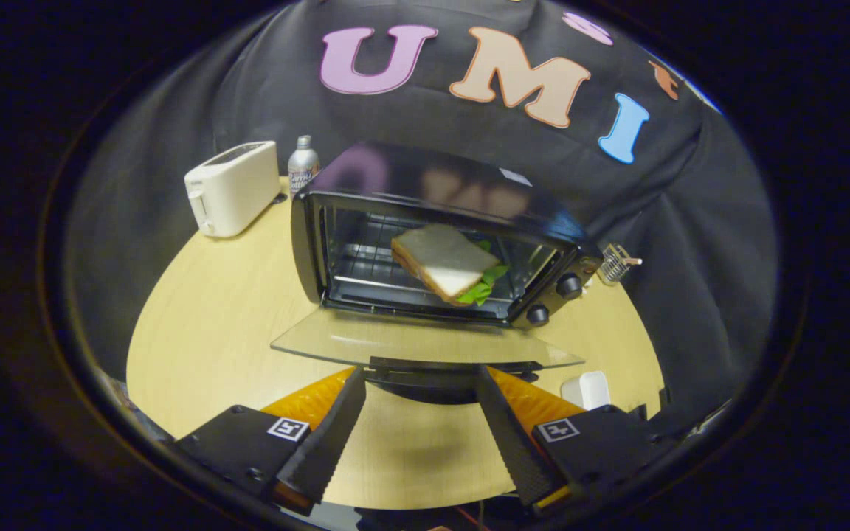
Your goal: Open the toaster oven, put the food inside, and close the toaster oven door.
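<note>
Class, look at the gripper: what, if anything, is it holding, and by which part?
Nothing held for certain: the gripper has its fingers spread either side of the open toaster oven door's handle, not pressing it.

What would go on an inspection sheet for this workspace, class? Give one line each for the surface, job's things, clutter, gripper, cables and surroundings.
Surface: round light wooden table, bare in front of the oven.
Job's things: toaster oven with its glass door folded down flat; sandwich with lettuce already inside on the rack.
Clutter: white pop-up toaster and a metal can behind the oven's left; small wire holder to its right; white object near the table edge.
Gripper: gripper open, fingertips either side of the door handle, not pressing it.
Cables: nothing clearly seen.
Surroundings: black cloth wall.
</note>
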Available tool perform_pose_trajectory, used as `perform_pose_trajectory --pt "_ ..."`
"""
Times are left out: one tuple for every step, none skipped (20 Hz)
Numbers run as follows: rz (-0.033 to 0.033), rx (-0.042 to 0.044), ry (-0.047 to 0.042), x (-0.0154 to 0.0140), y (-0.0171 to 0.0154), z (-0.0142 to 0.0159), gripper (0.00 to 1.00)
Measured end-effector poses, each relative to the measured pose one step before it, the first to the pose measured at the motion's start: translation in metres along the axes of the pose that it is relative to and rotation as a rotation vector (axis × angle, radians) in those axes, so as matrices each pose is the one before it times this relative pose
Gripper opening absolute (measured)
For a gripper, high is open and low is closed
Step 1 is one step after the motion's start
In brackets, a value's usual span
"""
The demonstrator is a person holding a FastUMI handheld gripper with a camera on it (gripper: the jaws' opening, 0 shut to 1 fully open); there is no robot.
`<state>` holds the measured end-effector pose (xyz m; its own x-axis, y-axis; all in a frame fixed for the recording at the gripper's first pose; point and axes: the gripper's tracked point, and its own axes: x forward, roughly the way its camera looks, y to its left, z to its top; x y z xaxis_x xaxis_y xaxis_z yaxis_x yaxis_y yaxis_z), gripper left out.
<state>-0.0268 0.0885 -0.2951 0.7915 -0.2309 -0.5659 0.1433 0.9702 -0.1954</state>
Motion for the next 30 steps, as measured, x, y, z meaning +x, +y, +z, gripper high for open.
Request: perform_pose_trajectory --pt "0.00063 0.01362 -0.0122 0.00407 0.00069 0.00604 0.96" --pt "-0.00961 -0.00545 -0.01879 -0.00249 -0.00278 0.00311 0.96" --pt "-0.00504 -0.0023 -0.02371 0.00454 0.00011 0.01132 0.97" --pt "-0.00659 0.0041 -0.02442 0.0033 -0.0012 0.00884 0.98" --pt "-0.0005 0.00215 -0.02393 0.00075 0.00177 0.0068 0.98" --pt "0.0006 0.00313 -0.02073 0.00437 -0.00028 0.0076 0.99" --pt "0.00134 0.00459 -0.01959 0.00282 -0.00021 0.00901 0.99" --pt "-0.00016 0.0051 -0.02003 0.00415 -0.00074 0.00784 0.99" --pt "0.00469 0.00779 -0.01477 0.00431 -0.00117 0.00522 0.99" --pt "0.00584 0.01297 -0.01767 0.00385 0.00008 0.00599 0.99" --pt "0.00478 0.01685 -0.0166 0.00366 -0.00032 0.00585 0.99" --pt "0.00465 0.01516 -0.01742 0.00502 -0.00018 0.00679 0.99" --pt "0.00443 0.01406 -0.01203 0.00395 0.0007 0.00359 0.99" --pt "0.00682 0.01166 -0.01345 0.00449 0.0006 0.00505 0.99" --pt "0.0063 0.01214 -0.0095 0.00811 0.00012 0.0023 0.99" --pt "0.00746 0.01389 -0.00571 0.00223 0.00042 0.00433 0.99" --pt "0.00448 0.01116 -0.00682 0.00086 -0.00097 0.00436 0.99" --pt "-0.00078 0.00662 -0.01695 -0.00109 -0.00154 0.00764 0.99" --pt "-0.00202 0.00365 -0.02014 -0.00209 -0.00303 0.01 0.98" --pt "-0.00333 0.00165 -0.02114 -0.00317 -0.00196 0.01156 0.98" --pt "-0.00652 0.0007 -0.02611 -0.00341 -0.00225 0.0137 0.98" --pt "-0.00345 0.00498 -0.02841 -0.00358 -0.00239 0.01524 0.98" --pt "0.0037 0.01025 -0.02925 -0.00434 0.00003 0.01611 0.98" --pt "0.00633 0.01492 -0.02873 -0.00302 0.00053 0.01564 0.98" --pt "0.00227 0.00965 -0.03087 -0.00329 -0.00152 0.01564 0.98" --pt "-0.00302 0.00403 -0.03148 -0.00346 -0.00203 0.01656 0.98" --pt "-0.00224 0.00135 -0.02256 -0.00465 -0.00239 0.01157 0.98" --pt "0.00538 0.00288 -0.00917 -0.00361 -0.00038 0.00834 0.98" --pt "0.01016 0.00646 -0.0026 -0.00442 0.00148 0.00432 0.98" --pt "0.01028 0.00834 -0.00359 -0.00396 0.00158 0.00473 0.98"
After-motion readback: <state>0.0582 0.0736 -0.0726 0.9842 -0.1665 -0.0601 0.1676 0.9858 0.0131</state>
